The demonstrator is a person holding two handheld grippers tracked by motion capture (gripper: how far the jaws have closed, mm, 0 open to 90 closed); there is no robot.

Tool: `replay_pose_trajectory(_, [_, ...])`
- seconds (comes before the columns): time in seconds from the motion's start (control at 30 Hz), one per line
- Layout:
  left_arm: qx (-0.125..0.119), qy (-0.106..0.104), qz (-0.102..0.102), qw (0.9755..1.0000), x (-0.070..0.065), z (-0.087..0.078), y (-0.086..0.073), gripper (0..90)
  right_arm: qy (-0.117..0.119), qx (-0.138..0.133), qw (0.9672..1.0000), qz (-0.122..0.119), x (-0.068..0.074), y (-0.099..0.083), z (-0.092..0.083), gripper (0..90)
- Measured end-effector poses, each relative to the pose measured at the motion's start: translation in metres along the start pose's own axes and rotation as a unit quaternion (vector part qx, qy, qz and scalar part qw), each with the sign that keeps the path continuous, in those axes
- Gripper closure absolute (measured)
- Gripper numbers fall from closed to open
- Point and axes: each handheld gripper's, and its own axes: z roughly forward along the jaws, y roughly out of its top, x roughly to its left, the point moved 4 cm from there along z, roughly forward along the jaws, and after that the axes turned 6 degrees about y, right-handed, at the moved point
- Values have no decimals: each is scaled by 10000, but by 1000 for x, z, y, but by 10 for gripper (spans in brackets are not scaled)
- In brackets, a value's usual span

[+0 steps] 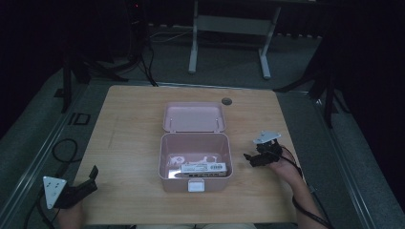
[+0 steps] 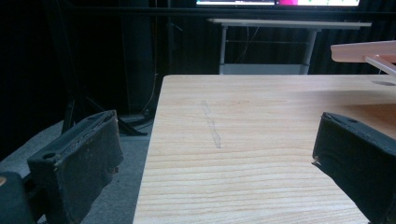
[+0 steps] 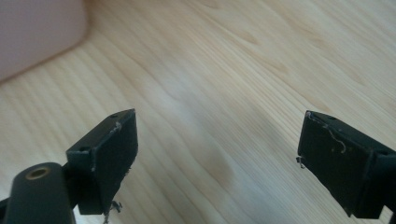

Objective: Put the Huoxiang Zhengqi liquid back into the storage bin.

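The room is dark, with black walls at the top of the frame. A grey carpet floor (image 1: 43,112) lies around the light wooden table (image 1: 133,138). A white metal desk frame with 2 legs (image 1: 229,33) stands at the top middle. Black cables (image 1: 145,57) trail at upper left.

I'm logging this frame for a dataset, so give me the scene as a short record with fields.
surface: wooden table
container: pink box, mid-table, lid open toward the far side
contents: white labelled item, others unclear
left hand-held gripper: open, at near left corner, holding nothing
right hand-held gripper: open, just right of the box, holding nothing
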Motion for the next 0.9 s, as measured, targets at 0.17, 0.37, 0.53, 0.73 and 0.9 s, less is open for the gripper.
replay_pose_trajectory(0.17, [9,3,4,10000,0,0,0,11,-298,-272,9983,420,-10,-15,-8,121])
replay_pose_trajectory(0.37, [4,1,-2,10000,0,0,0,11,-498,-411,9941,876,-18,-34,-14,121])
replay_pose_trajectory(0.53, [11,0,1,10000,0,0,0,11,-631,-510,9903,1128,-23,-45,-18,120])
replay_pose_trajectory(0.73, [8,4,2,10000,0,0,0,11,-898,-844,9779,1688,-32,-60,-30,121])
replay_pose_trajectory(0.9, [9,4,-3,10000,0,0,0,11,-947,-1155,9667,2080,-35,-70,-35,121])
